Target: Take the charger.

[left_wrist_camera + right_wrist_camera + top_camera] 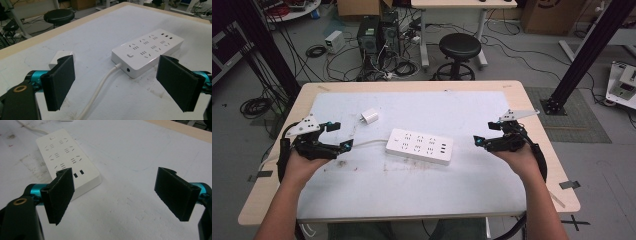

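Note:
A white power strip [420,146] lies flat near the middle of the white mat, its cord [367,144] running left. A small white plug adapter [370,117] sits behind and left of it. My left gripper [338,136] hovers left of the strip, jaws wide apart and empty; in the left gripper view the strip [147,51], the cord [100,87] and the adapter [60,58] lie ahead of the left gripper [116,83]. My right gripper [486,134] is right of the strip, open and empty; in its own view the right gripper [117,197] has the strip [65,157] at upper left.
The mat [452,110] covers a wooden table [532,125] with bare edges all round. Behind the table stand a black stool [459,47], computer cases [376,34] and floor cables. Black frame posts [584,52] rise at both sides.

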Action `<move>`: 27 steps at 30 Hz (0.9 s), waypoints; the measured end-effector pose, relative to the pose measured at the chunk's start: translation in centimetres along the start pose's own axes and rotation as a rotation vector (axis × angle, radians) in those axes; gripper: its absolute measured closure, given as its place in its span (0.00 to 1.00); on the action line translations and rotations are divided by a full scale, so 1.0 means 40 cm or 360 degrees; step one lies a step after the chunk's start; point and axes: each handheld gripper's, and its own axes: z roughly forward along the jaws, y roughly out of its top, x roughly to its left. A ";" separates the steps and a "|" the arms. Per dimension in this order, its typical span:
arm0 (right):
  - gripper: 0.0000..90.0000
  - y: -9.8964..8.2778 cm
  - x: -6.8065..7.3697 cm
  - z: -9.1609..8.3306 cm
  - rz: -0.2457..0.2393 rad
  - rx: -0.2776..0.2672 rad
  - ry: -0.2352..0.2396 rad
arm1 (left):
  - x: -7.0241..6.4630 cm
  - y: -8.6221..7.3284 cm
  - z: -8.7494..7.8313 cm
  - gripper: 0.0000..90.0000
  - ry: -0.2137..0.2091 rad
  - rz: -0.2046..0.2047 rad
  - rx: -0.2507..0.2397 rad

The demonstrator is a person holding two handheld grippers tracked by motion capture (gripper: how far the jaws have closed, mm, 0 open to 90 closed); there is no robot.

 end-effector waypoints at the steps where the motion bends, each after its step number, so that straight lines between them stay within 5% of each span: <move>1: 0.18 0.000 0.000 0.000 0.0000 0.0000 0.0000 | 0.000 0.000 0.000 0.17 0.0000 0.0000 0.0000; 8: 0.18 -0.005 0.003 -0.003 0.0009 0.0004 0.0002 | 0.009 0.037 0.026 0.17 0.0035 0.0026 0.0028; 12: 0.18 -0.007 0.007 -0.005 0.0004 0.0010 0.0003 | 0.038 0.064 0.072 0.17 0.0057 0.0009 0.0062; 14: 0.19 -0.007 0.008 -0.004 0.0001 0.0014 -0.0002 | 0.048 0.076 0.089 0.17 0.0076 0.0047 0.0140; 18: 0.19 -0.005 0.006 -0.006 0.0004 0.0014 0.0000 | 0.059 0.098 0.109 0.17 0.0072 0.0046 0.0127; 21: 0.19 -0.007 0.006 -0.013 0.0019 0.0016 -0.0014 | 0.083 0.137 0.144 0.17 0.0067 0.0052 0.0188; 27: 0.19 -0.010 0.009 -0.010 0.0016 0.0023 -0.0018 | 0.115 0.155 0.177 0.17 0.0098 0.0045 0.0240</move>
